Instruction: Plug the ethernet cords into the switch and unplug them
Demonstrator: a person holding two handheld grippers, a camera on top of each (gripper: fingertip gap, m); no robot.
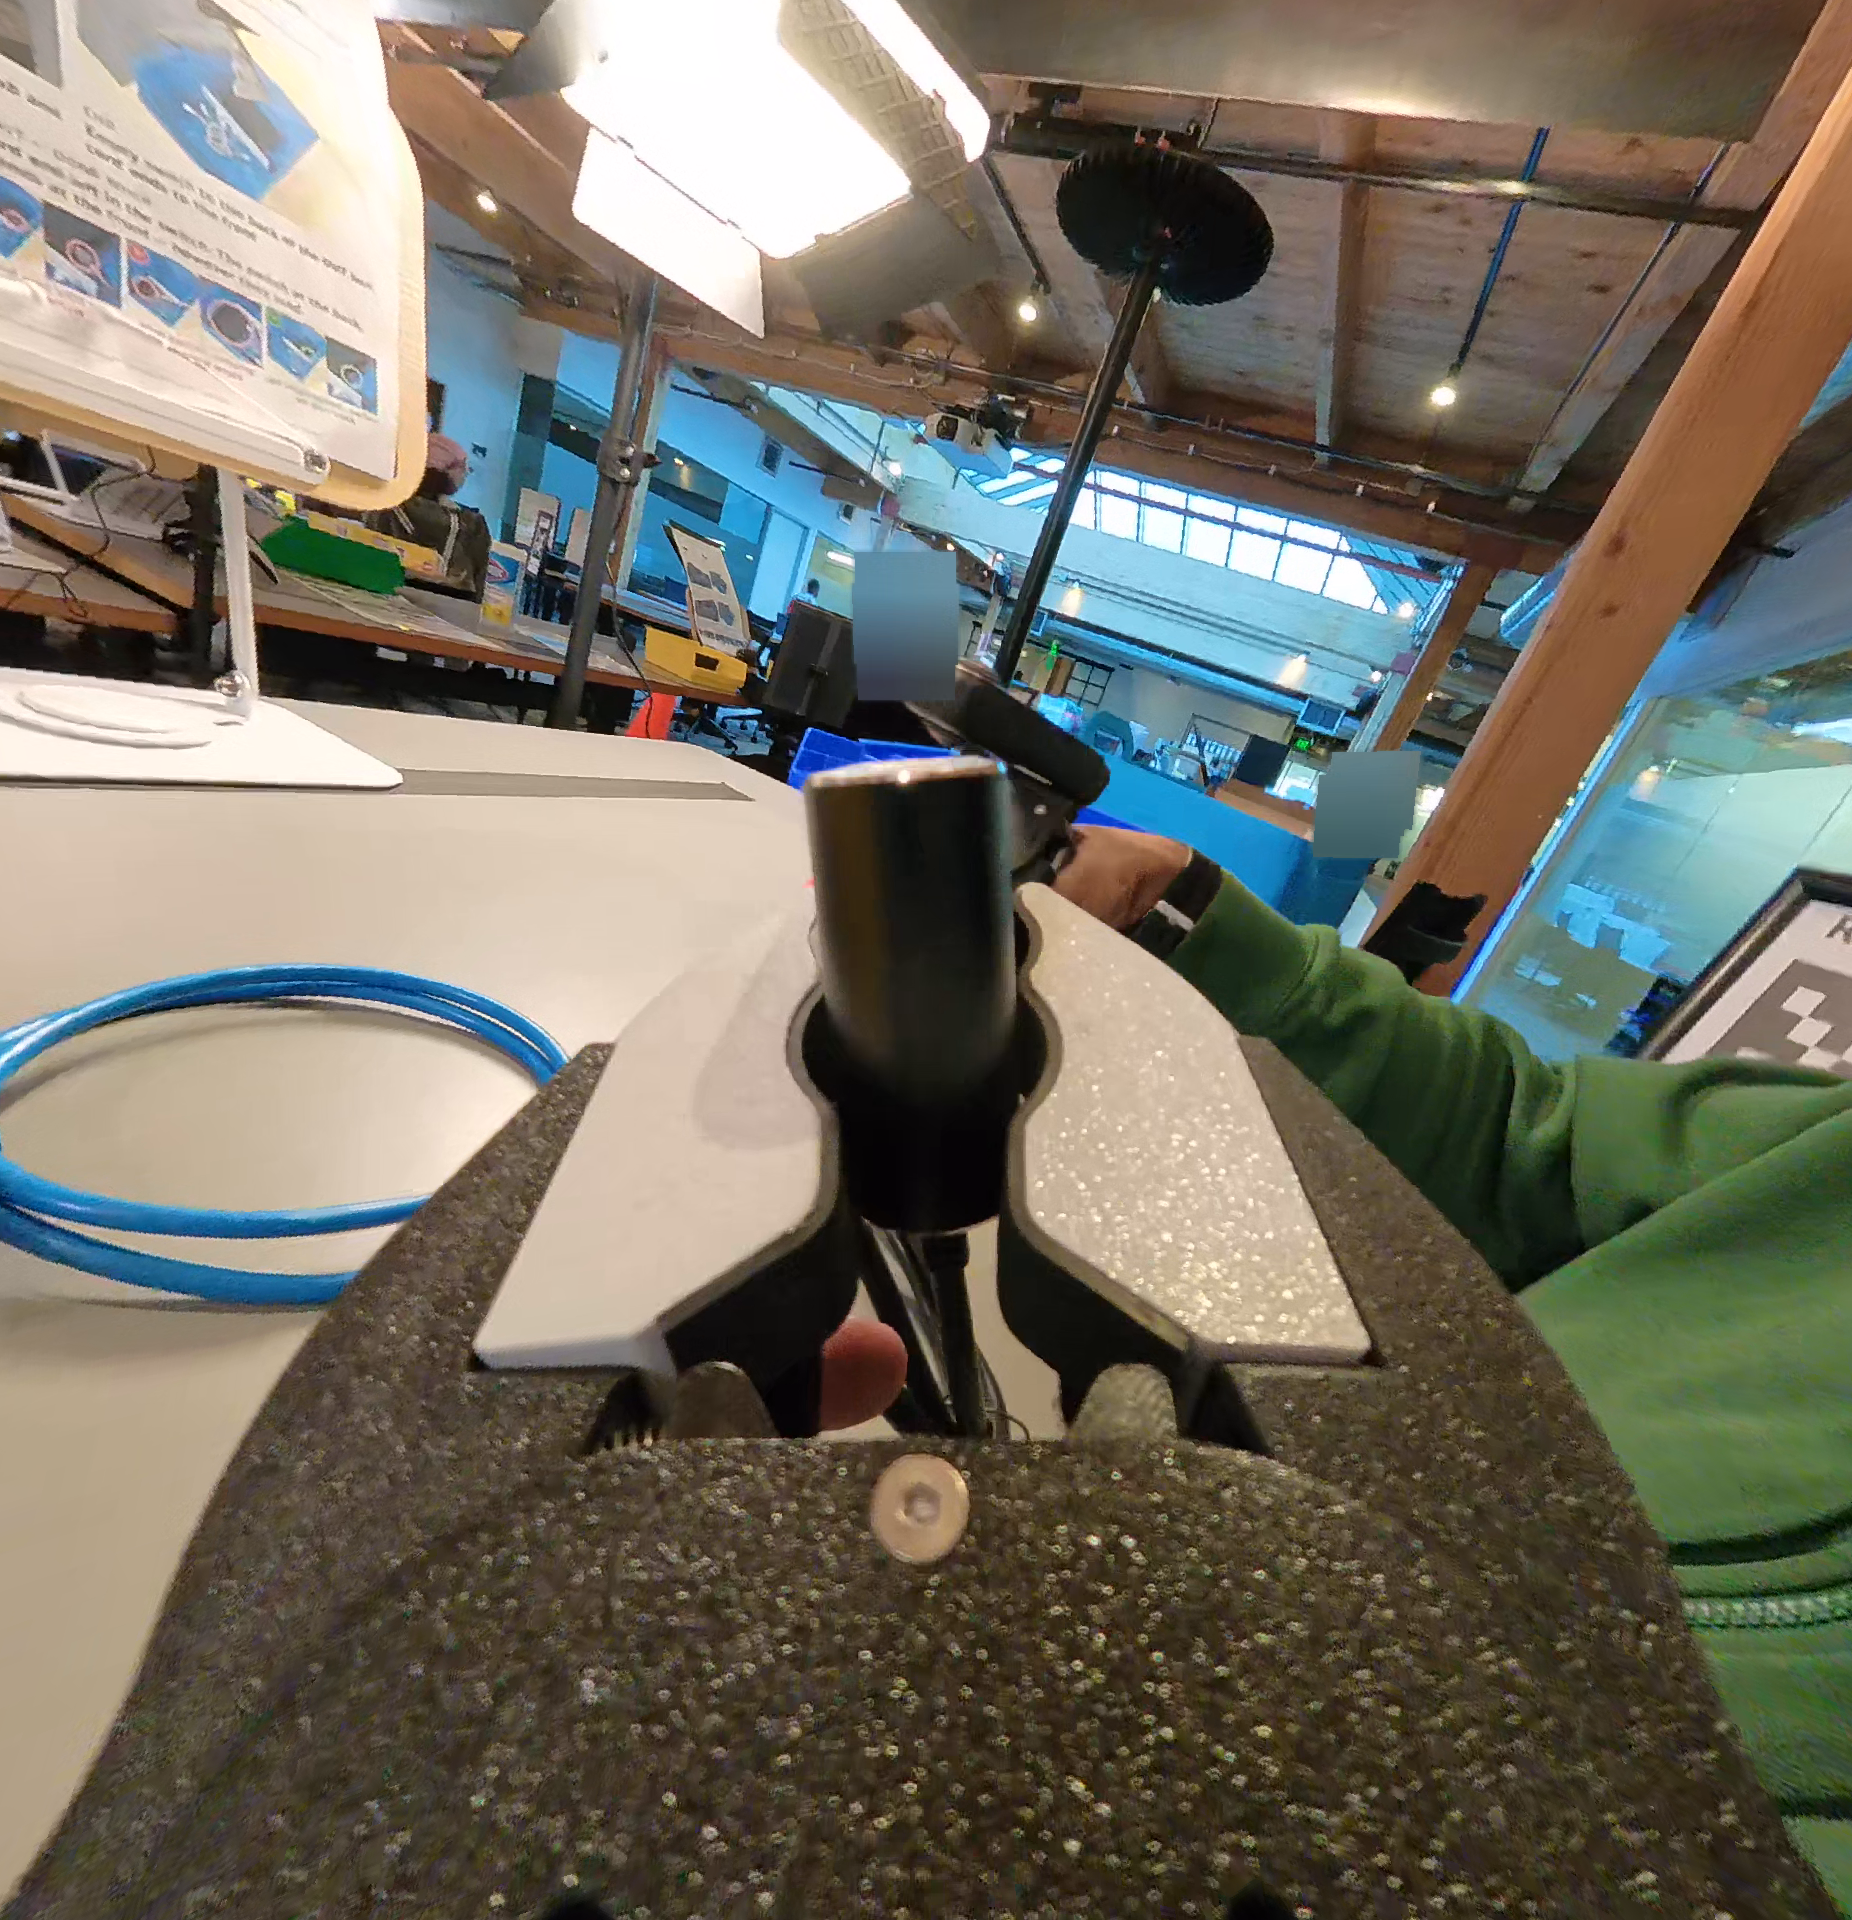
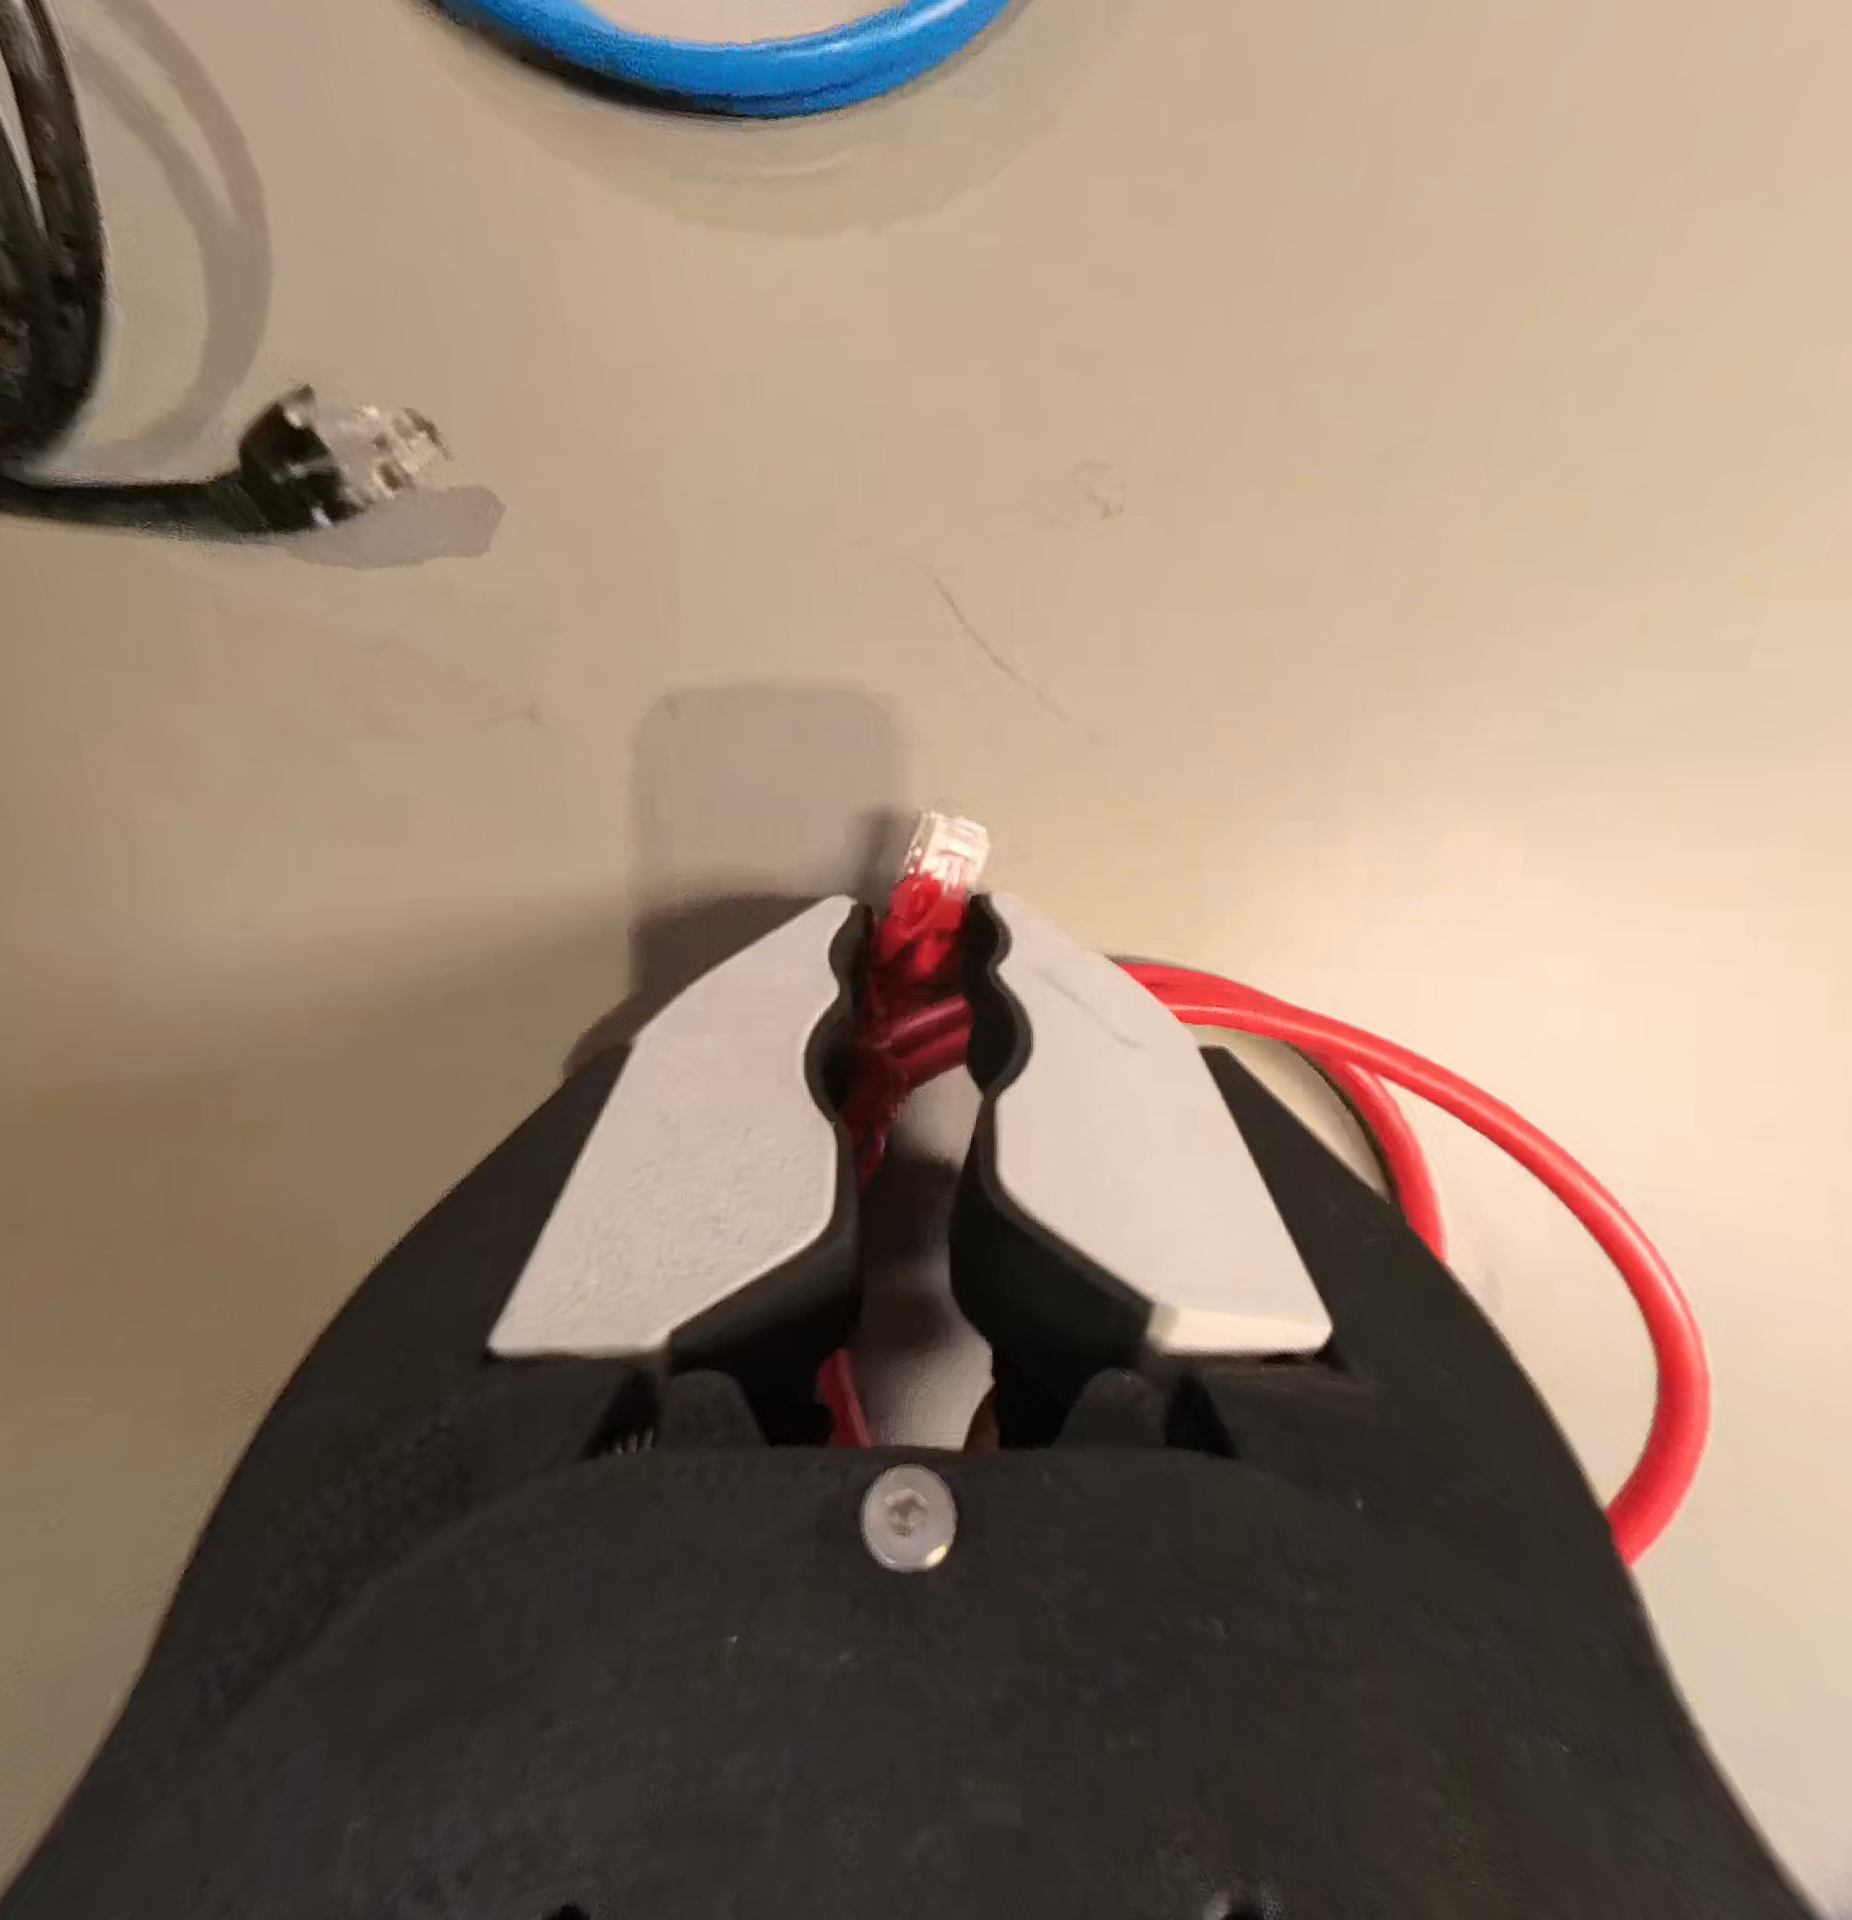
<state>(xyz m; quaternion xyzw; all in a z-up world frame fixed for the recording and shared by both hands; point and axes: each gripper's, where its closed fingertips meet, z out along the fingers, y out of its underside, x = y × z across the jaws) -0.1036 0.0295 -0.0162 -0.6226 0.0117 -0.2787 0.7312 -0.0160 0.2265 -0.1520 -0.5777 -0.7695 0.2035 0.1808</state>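
My left gripper (image 1: pixel 917 920) is shut on a dark metal body with a silver end (image 1: pixel 906 883), held upright above the grey table (image 1: pixel 434 883); I cannot tell whether it is the switch. A coiled blue cord (image 1: pixel 174 1216) lies to its left. My right gripper (image 2: pixel 917 914) points down at the table and is shut on the red cord (image 2: pixel 1524 1122) just behind its clear plug (image 2: pixel 948 847), which sticks out past the fingertips. The cord loops out to the right. A black cord's plug (image 2: pixel 350 457) lies loose at upper left, and the blue cord (image 2: pixel 756 83) is at the top edge.
An instruction sheet on a white stand (image 1: pixel 174 208) stands at the table's back left on a white base (image 1: pixel 226 758). A green sleeve (image 1: pixel 1421 1060) and hand reach in from the right. A framed marker board (image 1: pixel 1784 997) is at the right. The black cord's coil (image 2: pixel 49 260) lies at the left.
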